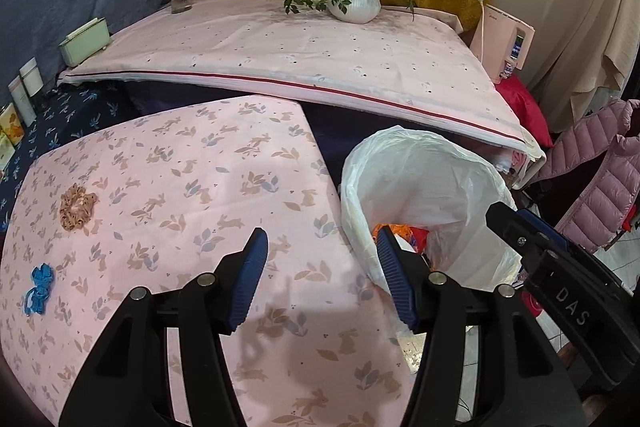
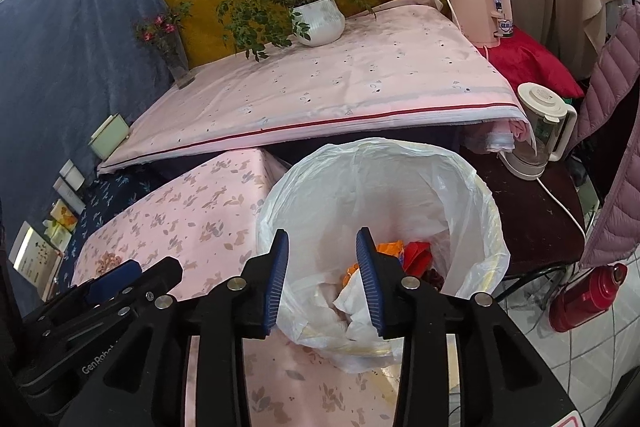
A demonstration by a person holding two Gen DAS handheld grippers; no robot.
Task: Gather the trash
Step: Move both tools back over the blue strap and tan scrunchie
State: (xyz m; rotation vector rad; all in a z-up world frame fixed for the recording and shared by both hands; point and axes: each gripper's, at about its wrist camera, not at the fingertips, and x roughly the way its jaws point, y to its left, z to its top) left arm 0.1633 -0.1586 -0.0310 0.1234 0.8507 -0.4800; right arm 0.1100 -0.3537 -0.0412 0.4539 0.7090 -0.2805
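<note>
left wrist view, right hand-held gripper marked "das", empty like parted left hand-held gripper

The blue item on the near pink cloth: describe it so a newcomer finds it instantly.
Start at the rabbit-print pink cloth beside the lined trash bin. Near its left edge lies a small crumpled blue scrap. The scrunchie beyond it is tan and ring-shaped.
</note>
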